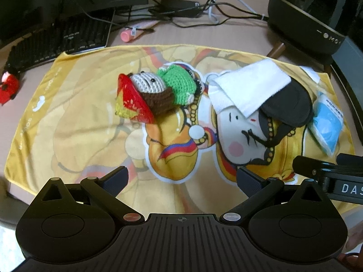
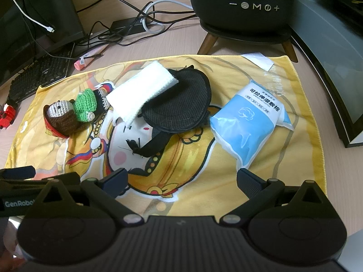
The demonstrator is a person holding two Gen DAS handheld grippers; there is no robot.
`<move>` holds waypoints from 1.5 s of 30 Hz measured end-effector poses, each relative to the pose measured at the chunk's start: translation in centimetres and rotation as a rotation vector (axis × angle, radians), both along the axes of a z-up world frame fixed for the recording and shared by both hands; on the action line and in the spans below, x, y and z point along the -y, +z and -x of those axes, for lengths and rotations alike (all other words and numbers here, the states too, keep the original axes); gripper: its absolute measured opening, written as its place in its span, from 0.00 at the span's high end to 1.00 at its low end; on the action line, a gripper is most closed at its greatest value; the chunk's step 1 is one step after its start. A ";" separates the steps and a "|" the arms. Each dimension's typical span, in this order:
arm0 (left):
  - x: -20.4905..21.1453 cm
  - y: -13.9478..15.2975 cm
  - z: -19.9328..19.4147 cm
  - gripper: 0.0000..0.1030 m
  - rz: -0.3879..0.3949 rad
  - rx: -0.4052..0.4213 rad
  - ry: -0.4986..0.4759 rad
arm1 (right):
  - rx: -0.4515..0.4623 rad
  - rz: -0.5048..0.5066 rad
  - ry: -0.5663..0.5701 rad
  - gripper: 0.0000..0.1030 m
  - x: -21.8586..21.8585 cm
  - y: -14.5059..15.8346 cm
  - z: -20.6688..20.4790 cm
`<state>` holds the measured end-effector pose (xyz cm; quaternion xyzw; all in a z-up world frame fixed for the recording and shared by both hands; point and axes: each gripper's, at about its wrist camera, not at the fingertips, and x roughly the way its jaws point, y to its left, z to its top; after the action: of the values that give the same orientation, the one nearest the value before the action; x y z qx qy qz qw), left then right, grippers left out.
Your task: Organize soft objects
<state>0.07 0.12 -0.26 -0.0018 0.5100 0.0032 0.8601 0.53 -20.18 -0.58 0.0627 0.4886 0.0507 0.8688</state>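
On the yellow printed towel (image 2: 301,117), a crocheted doll (image 1: 156,90) is seen lying at the left, with a white cloth (image 2: 140,90) draped over a black eye mask (image 2: 179,106) in the middle and a blue packet (image 2: 247,127) at the right. The left gripper (image 1: 181,179) and the right gripper (image 2: 181,179) are both held wide apart above the towel's near edge, with nothing gripped.

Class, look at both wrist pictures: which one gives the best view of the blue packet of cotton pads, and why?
The right wrist view. There the blue packet lies whole on the yellow towel, its printed label readable. In the left wrist view it sits at the right edge, distorted, partly behind the black eye mask.
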 end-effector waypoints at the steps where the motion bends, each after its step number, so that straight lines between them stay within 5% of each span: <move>1: 0.0 0.0 0.0 0.00 0.001 -0.002 0.001 | 0.001 0.003 0.000 0.00 0.0 0.0 0.0; 45: -0.4 -1.0 -1.8 0.00 0.020 -0.052 -0.008 | -0.059 -0.024 -0.053 0.00 0.3 -1.1 -1.3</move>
<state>1.91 0.54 -1.22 -0.0082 0.5323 -0.0052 0.8465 1.84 -20.43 -1.69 0.0878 0.5114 0.0316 0.8542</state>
